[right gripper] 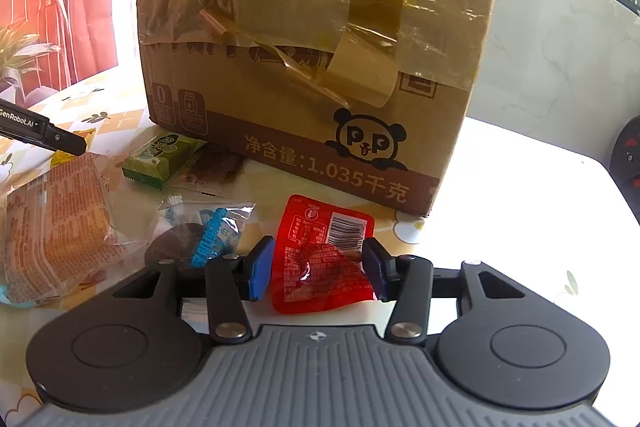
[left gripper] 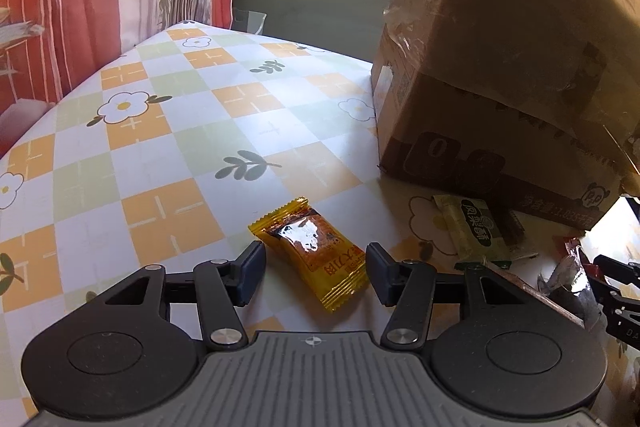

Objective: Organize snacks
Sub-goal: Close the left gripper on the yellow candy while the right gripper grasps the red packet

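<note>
A crinkly yellow foil snack packet (left gripper: 310,251) lay flat on the glossy checked, flower-printed tablecloth (left gripper: 168,131), right between the spread fingers of my left gripper (left gripper: 316,273); neither pad touched it, so that tool was released. My right gripper (right gripper: 318,269) had its blue pads (right gripper: 260,269) pressed against both sides of a shiny red pouch (right gripper: 320,259), grasping it. Just ahead of that tool stood a taped cardboard box (right gripper: 312,39), with a green wrapper (right gripper: 162,161) and clear-wrapped biscuits (right gripper: 56,223) off to its left.
</note>
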Available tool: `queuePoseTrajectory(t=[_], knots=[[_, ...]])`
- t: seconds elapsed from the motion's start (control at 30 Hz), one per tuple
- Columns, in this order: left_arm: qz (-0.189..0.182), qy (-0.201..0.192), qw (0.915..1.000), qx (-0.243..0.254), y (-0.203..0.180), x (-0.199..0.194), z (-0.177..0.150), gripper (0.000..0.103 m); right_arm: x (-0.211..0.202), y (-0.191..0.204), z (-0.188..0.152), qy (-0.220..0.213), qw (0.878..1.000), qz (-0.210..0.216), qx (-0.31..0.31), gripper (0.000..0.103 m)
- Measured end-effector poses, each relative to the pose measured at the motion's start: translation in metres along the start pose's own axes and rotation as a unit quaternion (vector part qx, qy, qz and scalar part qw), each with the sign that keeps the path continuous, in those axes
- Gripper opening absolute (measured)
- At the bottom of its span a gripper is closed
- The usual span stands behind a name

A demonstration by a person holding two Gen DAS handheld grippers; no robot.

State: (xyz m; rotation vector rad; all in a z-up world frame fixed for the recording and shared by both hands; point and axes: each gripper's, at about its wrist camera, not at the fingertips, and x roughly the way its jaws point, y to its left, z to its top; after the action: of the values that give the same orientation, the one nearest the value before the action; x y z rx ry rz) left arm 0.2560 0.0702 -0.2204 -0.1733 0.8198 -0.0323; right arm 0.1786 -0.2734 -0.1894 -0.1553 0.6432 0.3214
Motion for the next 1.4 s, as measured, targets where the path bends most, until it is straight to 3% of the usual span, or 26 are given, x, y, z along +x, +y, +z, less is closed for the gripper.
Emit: queuePoseTrajectory(t=[0.13, 0.3, 0.5, 0.73, 0.9, 1.07, 1.4], knots=[[-0.020, 0.008, 0.9995, -0.025, 0.006, -0.002, -0.001, 0.062, -0.001, 0.000, 0.000, -0.001, 1.000, 0.000, 0.000, 0.050], [0.002, 0.002, 0.9996, -0.027, -0.001, 0.010, 0.008, 0.062, -0.001, 0.000, 0.000, -0.001, 1.000, 0.000, -0.002, 0.050], [0.021, -0.012, 0.9995, 0.022, -0.016, 0.022, 0.012, 0.062, -0.002, 0.001, 0.000, -0.001, 1.000, 0.000, -0.003, 0.050], [0.019, -0.021, 0.9975, 0.064, -0.018, 0.013, -0.001, 0.061, -0.002, 0.001, 0.000, -0.002, 1.000, 0.001, -0.003, 0.050], [0.039, -0.029, 0.9964, 0.069, -0.015, 0.010, -0.004, 0.035, -0.002, 0.001, 0.000, -0.002, 1.000, 0.001, -0.004, 0.050], [0.030, -0.032, 0.9977, 0.052, -0.009, 0.004, -0.003, 0.033, -0.002, 0.001, 0.000, -0.002, 1.000, 0.002, -0.003, 0.050], [0.006, -0.080, 0.9953, 0.054, -0.024, -0.028, 0.001, 0.033, -0.004, 0.003, -0.001, -0.007, 1.000, -0.001, -0.007, 0.047]])
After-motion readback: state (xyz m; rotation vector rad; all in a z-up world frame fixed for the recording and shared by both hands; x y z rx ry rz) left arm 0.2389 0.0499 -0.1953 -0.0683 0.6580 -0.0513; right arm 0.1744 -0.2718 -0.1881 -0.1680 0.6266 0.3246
